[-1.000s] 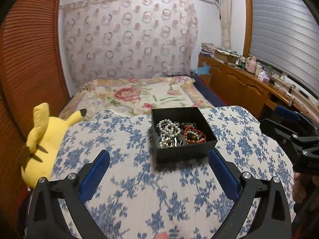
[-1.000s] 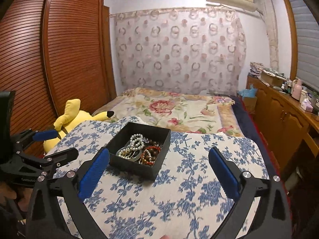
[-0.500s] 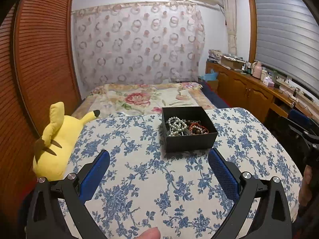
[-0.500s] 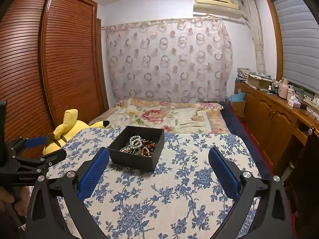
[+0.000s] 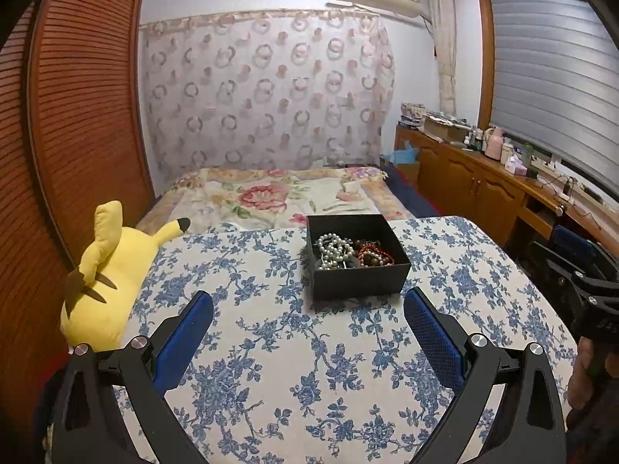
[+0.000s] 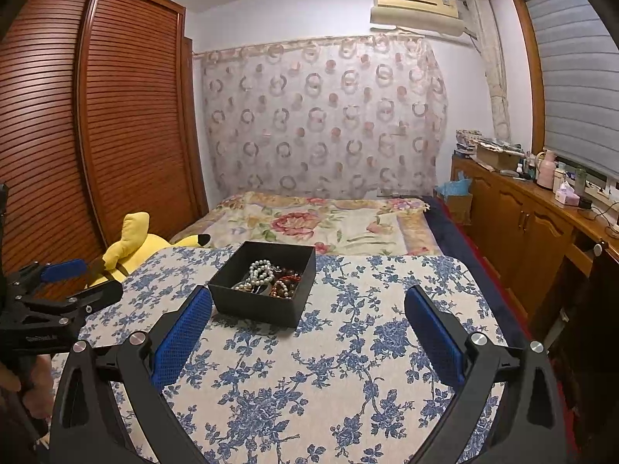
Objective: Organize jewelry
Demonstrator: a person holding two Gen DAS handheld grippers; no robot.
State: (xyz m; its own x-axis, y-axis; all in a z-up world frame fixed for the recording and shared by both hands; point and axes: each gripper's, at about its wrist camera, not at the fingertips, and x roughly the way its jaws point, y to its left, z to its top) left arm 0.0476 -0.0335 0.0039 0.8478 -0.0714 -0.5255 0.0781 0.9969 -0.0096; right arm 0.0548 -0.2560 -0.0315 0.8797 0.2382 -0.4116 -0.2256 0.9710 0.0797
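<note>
A black open box stands on a table with a blue floral cloth. It holds a white pearl string and red-brown bead bracelets. The box also shows in the right wrist view with the pearls inside. My left gripper is open and empty, short of the box. My right gripper is open and empty, to the right of the box. Each gripper also shows at the edge of the other's view.
A yellow plush toy lies at the table's left edge. A bed with a floral cover lies beyond the table. A wooden wardrobe stands at the left and a wooden sideboard at the right.
Both grippers have pulled back and up from the box, which now looks smaller and farther. Both stayed open and empty.
</note>
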